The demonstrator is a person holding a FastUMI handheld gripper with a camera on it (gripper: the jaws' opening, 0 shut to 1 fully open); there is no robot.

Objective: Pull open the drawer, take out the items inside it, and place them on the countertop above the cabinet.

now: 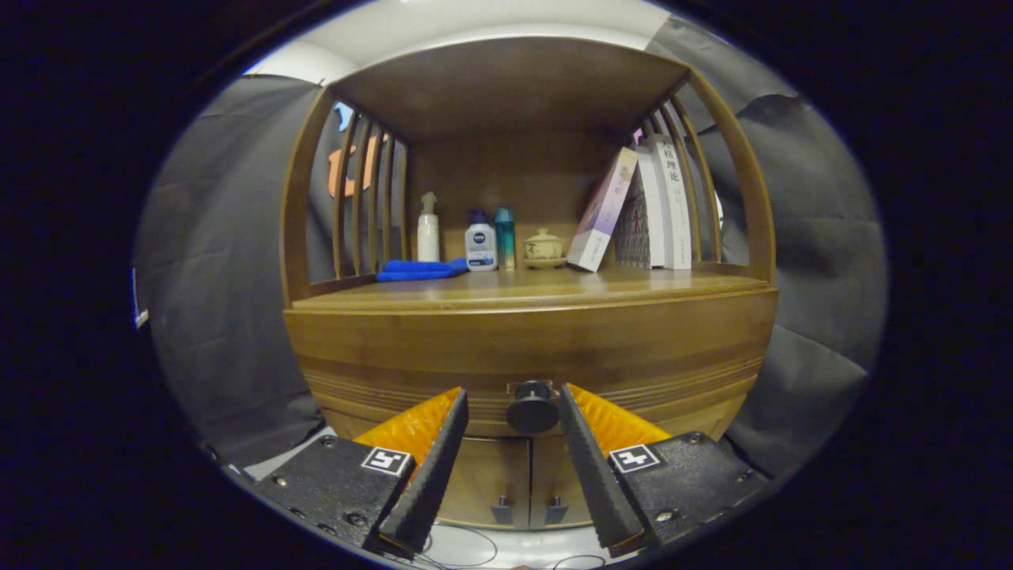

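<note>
A wooden cabinet fills the scene, with a closed drawer [443, 352] across its front. The drawer's round dark knob [533, 408] sits just ahead of my fingertips, in the gap between them but nearer the right finger [582, 431]. My gripper [513, 396] is open and holds nothing; neither finger touches the knob. Above the drawer lies the wooden countertop [538, 291]. What is inside the drawer is hidden.
At the back of the countertop stand a white spray bottle [427, 229], a white lotion bottle [480, 247], a teal bottle [505, 237], a small lidded pot [544, 245] and leaning books [633, 210]. A blue cloth [419, 271] lies at left. Two small doors [526, 483] sit below the drawer.
</note>
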